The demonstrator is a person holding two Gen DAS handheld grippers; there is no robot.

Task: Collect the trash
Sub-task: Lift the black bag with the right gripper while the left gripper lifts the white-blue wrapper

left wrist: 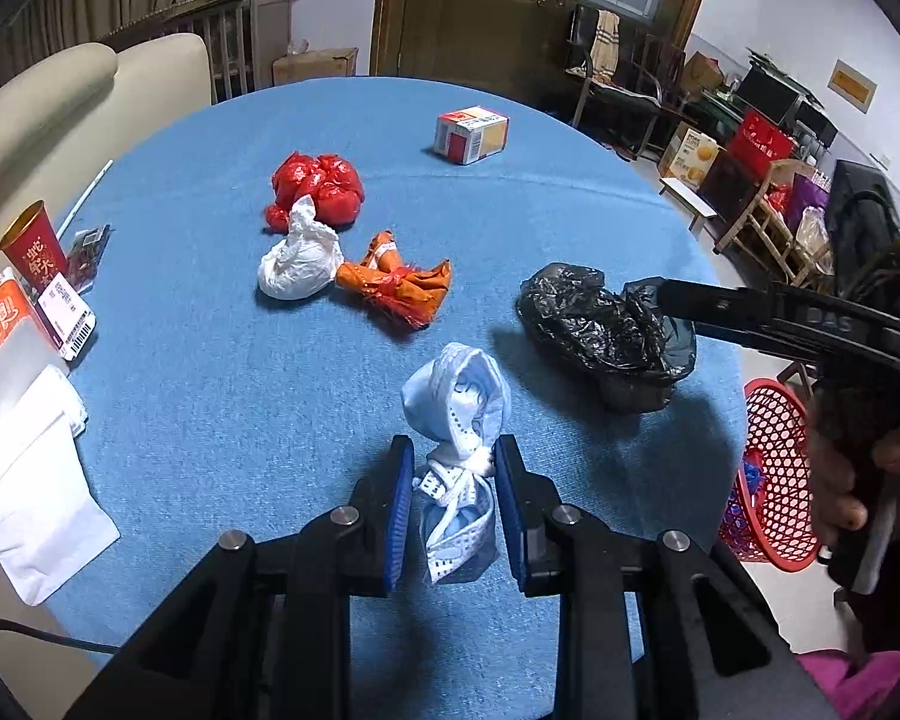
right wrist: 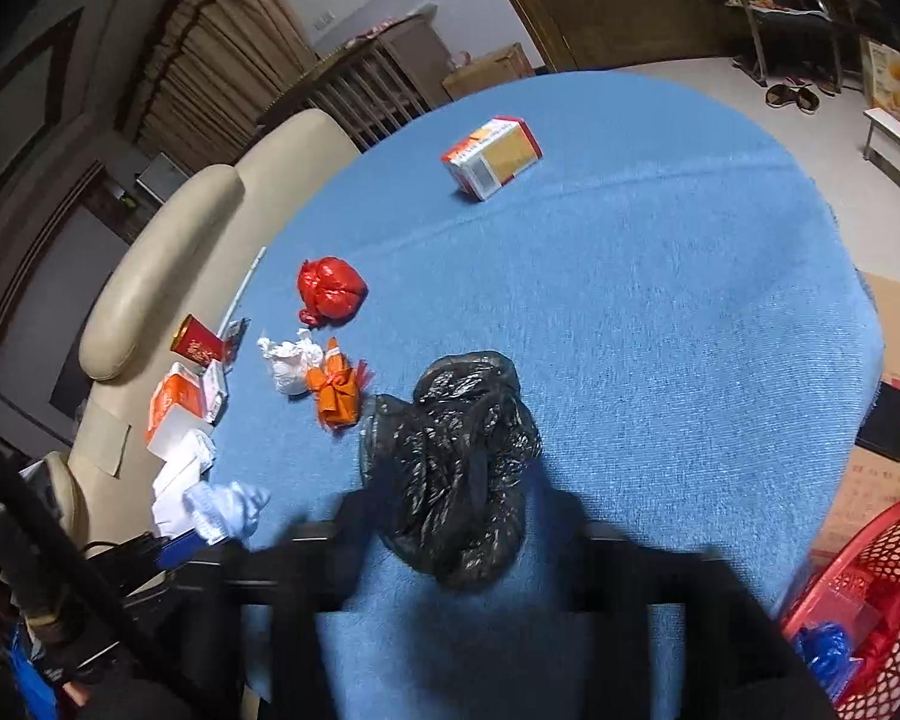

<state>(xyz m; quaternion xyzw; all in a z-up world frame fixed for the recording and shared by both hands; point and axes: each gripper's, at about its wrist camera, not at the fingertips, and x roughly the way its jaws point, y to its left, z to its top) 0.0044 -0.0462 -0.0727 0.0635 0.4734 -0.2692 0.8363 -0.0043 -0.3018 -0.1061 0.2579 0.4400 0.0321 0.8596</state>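
Blue-clothed table [left wrist: 210, 396]: left tongs [left wrist: 453, 468] straddle pale blue knotted bag [left wrist: 456, 414], not yet pinching; squeeze at knot. Right tongs [left wrist: 669, 300] grip black bag [left wrist: 600, 324].

The left wrist view sits low and close over the near edge of the blue worktop [left wrist: 210, 420], facing across it toward the door [left wrist: 468, 18]. The right wrist view looks down from higher, from the worktop's right side. Both share the black bag [left wrist: 600, 324] [right wrist: 456, 468] and the red basket [left wrist: 774, 480] [right wrist: 882, 588].
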